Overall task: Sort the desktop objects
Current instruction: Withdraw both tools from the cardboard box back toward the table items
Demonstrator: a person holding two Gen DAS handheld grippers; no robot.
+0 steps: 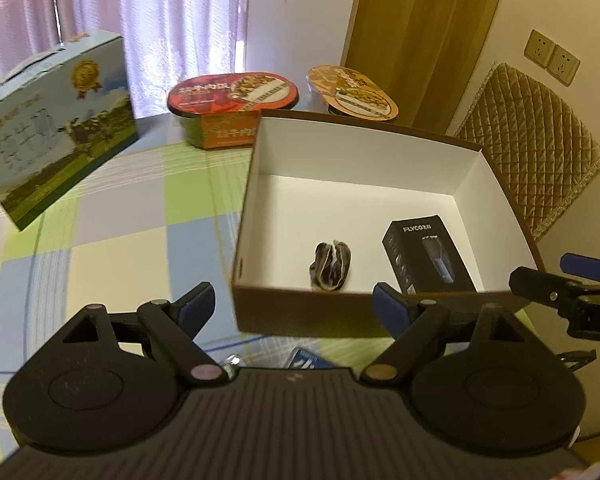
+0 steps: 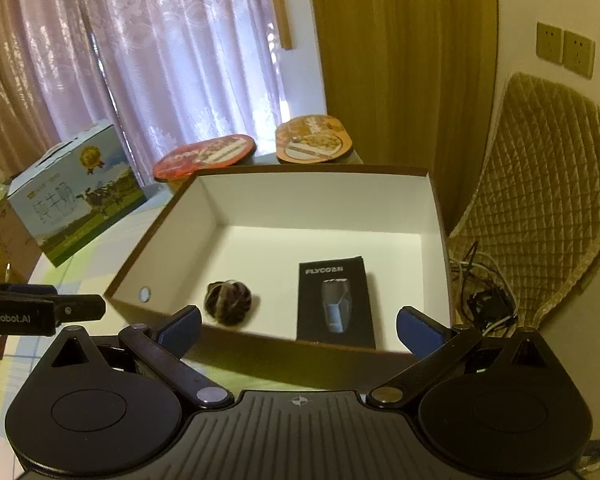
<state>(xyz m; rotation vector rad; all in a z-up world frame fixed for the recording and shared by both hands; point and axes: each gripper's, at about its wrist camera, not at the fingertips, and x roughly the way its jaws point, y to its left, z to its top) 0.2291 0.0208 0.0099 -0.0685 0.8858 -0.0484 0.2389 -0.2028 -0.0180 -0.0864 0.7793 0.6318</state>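
From the left wrist view, the left gripper (image 1: 294, 306) hangs over the near wall of the open box (image 1: 340, 312), its jaws wide apart with nothing between them. Inside the box, on the white floor, lie a small dark bundle (image 1: 331, 265), too blurred to name, and a black shaver package (image 1: 428, 256) just to its right, the two apart. Beyond the box on the checked desk (image 1: 100, 232) stand a milk carton (image 1: 56, 128), a red noodle bowl (image 1: 234, 110) and an orange-lidded bowl (image 1: 352, 92). Something blue and white and a bit of metal peek out on the desk under the gripper; I cannot tell what they are. The right gripper's tip (image 1: 556, 292) pokes in from the right edge.

From the right wrist view, the right gripper (image 2: 298, 330) also has its jaws spread fully and empty, over the same near wall of the box (image 2: 168, 232). The bundle (image 2: 228, 302) and the shaver package (image 2: 334, 300) sit side by side in the near half. The left gripper (image 2: 60, 312) shows at the left edge.

To my eye both hands are free for the next pick. I would choose one loose item on the desk, come down with the jaws square to its narrow side, and keep the other gripper clear of the box rim so it is not nudged.
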